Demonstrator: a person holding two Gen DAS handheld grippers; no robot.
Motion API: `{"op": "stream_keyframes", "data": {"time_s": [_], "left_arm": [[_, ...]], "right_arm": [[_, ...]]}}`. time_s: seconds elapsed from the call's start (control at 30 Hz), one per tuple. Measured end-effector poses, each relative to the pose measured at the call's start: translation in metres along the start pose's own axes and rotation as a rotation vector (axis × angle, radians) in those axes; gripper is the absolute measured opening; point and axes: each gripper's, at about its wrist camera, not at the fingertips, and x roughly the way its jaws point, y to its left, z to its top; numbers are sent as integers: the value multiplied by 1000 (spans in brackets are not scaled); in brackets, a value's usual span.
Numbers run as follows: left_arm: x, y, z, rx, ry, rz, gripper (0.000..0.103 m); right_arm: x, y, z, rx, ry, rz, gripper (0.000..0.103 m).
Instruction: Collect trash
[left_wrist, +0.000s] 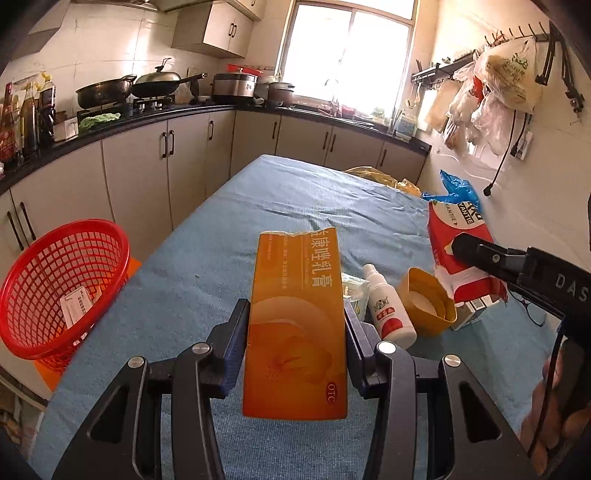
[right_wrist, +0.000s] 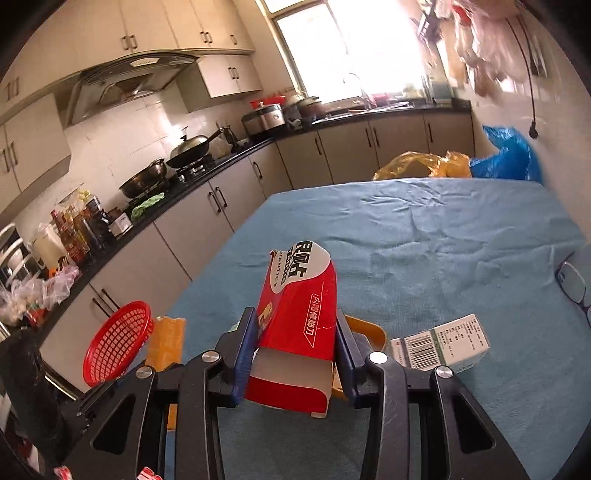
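Both tongs, left (left_wrist: 295, 325) and right (right_wrist: 295, 339), angled downward, grip boxes.

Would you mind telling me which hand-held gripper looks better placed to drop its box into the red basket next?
Probably the left hand-held gripper. It grips the orange box, and the red basket sits close by off the table's left edge. The right hand-held gripper, clamped on the red box, sees that basket farther off.

Left tongs (left_wrist: 296, 325) clamped on both sides of the orange carton (left_wrist: 295, 325), pitched downward. Right tongs (right_wrist: 295, 343) pinching the red box (right_wrist: 297, 332) at its sides, also angled down. A hand (left_wrist: 554, 413) grips the right tool's handle.
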Motion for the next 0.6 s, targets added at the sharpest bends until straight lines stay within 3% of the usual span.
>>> {"op": "stream_keyframes", "data": {"time_s": [0.6], "left_arm": [[-5, 8, -1, -25, -19, -5, 45]], "right_arm": [[2, 6, -5, -40, -2, -34, 43]]}}
